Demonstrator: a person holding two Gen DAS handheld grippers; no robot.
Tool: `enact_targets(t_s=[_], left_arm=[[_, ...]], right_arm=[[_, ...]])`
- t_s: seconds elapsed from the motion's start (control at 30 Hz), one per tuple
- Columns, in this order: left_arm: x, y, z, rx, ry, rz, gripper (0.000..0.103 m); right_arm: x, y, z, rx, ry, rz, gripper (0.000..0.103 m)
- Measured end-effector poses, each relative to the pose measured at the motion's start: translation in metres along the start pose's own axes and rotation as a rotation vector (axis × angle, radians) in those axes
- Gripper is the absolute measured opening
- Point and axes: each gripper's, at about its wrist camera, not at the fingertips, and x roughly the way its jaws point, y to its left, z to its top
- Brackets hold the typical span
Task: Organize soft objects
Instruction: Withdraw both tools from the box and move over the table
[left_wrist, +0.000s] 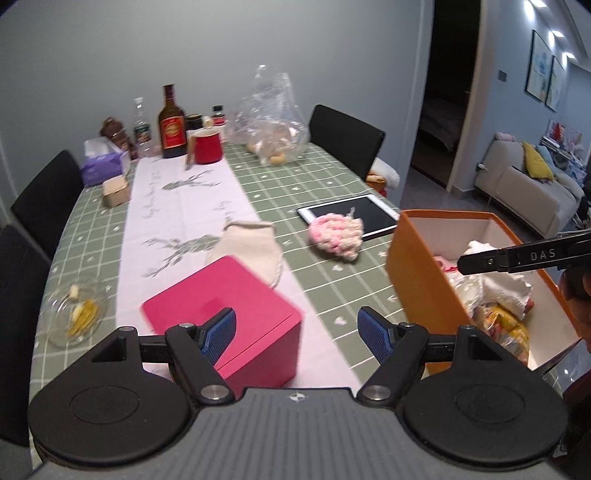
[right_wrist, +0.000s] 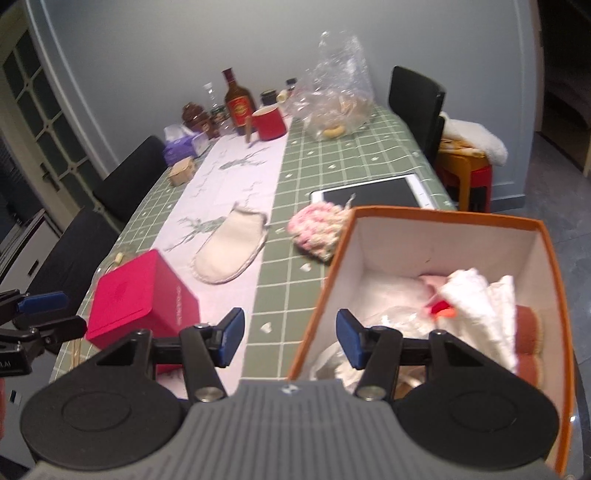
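While both grippers, left (left_wrist: 297, 328) and right (right_wrist: 290, 332), hang w/ jaws wide and empty, 2 soft items lie on the table beside the orange box (right_wrist: 436, 214): cream mitt (right_wrist: 231, 247), pink knit (right_wrist: 314, 229). Light, floppy; prob pinch mid-body.

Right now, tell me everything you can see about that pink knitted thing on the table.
The pink knitted thing is a soft, bumpy bundle of pink and white yarn, crocheted by the look of it, with a loose tail of yarn at its far end. It lies slumped on the green checked tablecloth, its far edge overlapping the white-framed tablet. In the right wrist view it sits just beyond the orange box; whether they touch is unclear. Neither hand-held gripper touches it.
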Motion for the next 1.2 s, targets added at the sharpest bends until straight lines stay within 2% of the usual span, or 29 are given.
enact_targets(t_s=[0.33,0.57,0.83,1.07,1.2], left_arm=[[-0.018,0.071,-0.026,-0.162,0.001,0.041,0.088],[-0.02,0.092,-0.039,-0.188,0.0,0.041,0.088],[-0.011,0.124,-0.041,-0.18,0.052,0.042,0.088],[0.015,0.153,-0.052,-0.156,0.138,0.036,0.088],[0.033,0.169,-0.05,-0.156,0.161,0.046,0.088]], right_arm=[[0.015,0.05,-0.007,-0.1,0.042,0.026,0.055],[0.025,0.074,-0.008,-0.137,0.062,0.033,0.056],[0.037,0.082,-0.006,-0.163,0.093,0.007,0.057],[0.054,0.084,0.003,-0.19,0.128,-0.024,0.058],[0.073,0.081,0.019,-0.184,0.16,-0.023,0.067]])
